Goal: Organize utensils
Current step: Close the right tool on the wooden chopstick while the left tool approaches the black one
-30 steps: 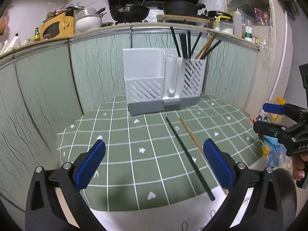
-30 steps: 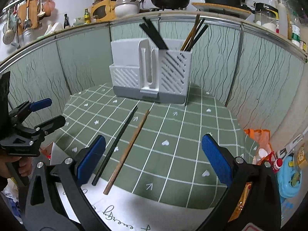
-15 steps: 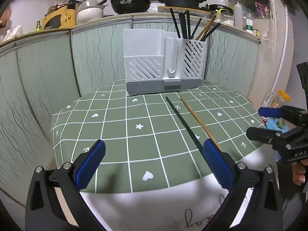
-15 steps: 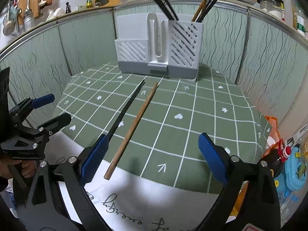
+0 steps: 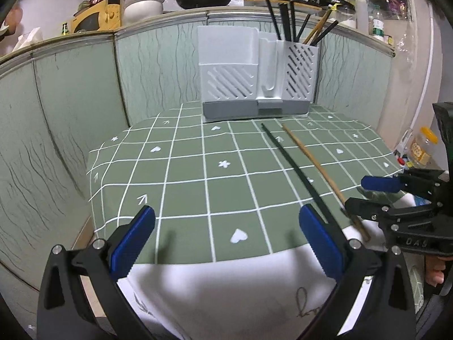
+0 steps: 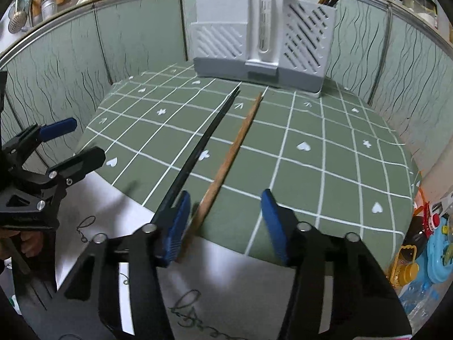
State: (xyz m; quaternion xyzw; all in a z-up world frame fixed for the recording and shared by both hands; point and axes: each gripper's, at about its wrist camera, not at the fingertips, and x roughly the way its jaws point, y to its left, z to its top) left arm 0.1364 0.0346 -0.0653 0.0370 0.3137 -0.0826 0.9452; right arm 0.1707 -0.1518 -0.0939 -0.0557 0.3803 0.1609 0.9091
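Two chopsticks side by side on the green checked desk (image 5: 198,187), black chopstick (image 6: 203,141) and wooden chopstick (image 6: 235,147) tips toward twelve o'clock, utensil holder (image 6: 263,39) beyond, right tongs (image 6: 223,223) closing around wooden end, not yet pinching, left tongs (image 5: 226,240) spread, empty.

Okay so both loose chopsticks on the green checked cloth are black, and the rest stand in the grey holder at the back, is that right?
Not quite. Only one loose chopstick is black; the other chopstick is light wood, as the right wrist view shows. Both lie on the green checked cloth, and the rest stand in the grey holder at the back.
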